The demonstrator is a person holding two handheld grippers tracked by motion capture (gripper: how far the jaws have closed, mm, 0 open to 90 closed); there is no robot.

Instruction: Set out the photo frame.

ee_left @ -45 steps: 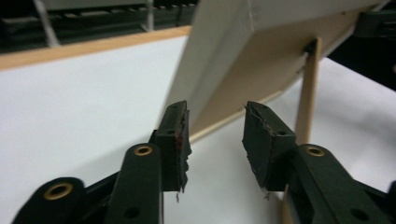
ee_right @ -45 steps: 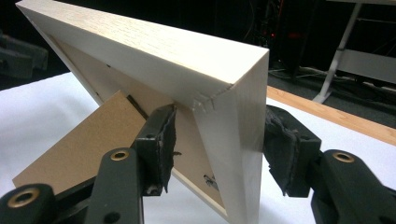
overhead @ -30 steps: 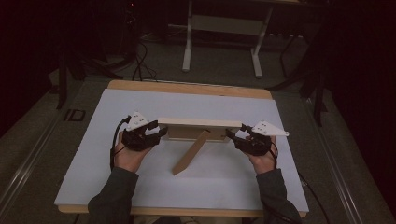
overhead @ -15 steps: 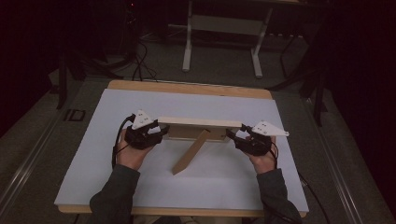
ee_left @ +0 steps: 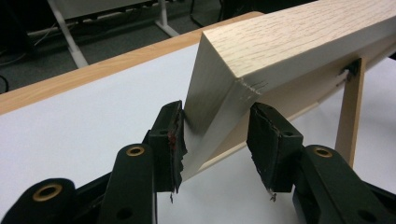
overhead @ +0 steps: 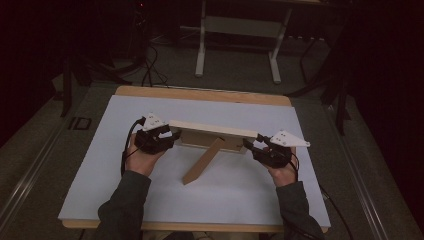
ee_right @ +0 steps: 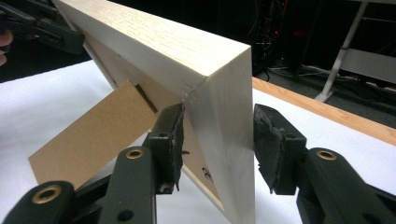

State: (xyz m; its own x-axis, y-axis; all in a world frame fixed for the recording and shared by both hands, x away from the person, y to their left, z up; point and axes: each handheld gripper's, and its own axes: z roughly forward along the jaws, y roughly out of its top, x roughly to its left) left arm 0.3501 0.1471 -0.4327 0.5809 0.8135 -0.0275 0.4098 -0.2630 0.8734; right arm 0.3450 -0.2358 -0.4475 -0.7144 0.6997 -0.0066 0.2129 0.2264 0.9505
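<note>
— Judging by its light wooden moulding, the picture frame [overhead: 212, 135] should be stiff and not heavy, though whatever fills the front may be fragile. It stands on the white table [overhead: 100, 165], leaning back on its cardboard stand [overhead: 202, 162], between the two hands.

— Where would you take hold?

— At the two end rails, flat pads on flat wood. Starting at the left: the left gripper [ee_left: 215, 140] straddles the left corner. One pad touches the outer face; the other seems just clear of the inner edge, so I'd call it partly open around the rail, not clamped.

— And the right one?

— The right gripper [ee_right: 218, 140] has just been closing, with the right rail between its jaws. One pad lies against the inner side, while a gap shows at the outer pad, so no firm grip yet.

— What do the views add?

— From the high view you get the whole frame, both forearms and the stand's foot on the table. Close up, the left gripper view shows a chipped mitre joint [ee_left: 250, 86] and the stand's hinge [ee_left: 352, 70]; the right gripper view shows the stand's broad cardboard face.
</note>
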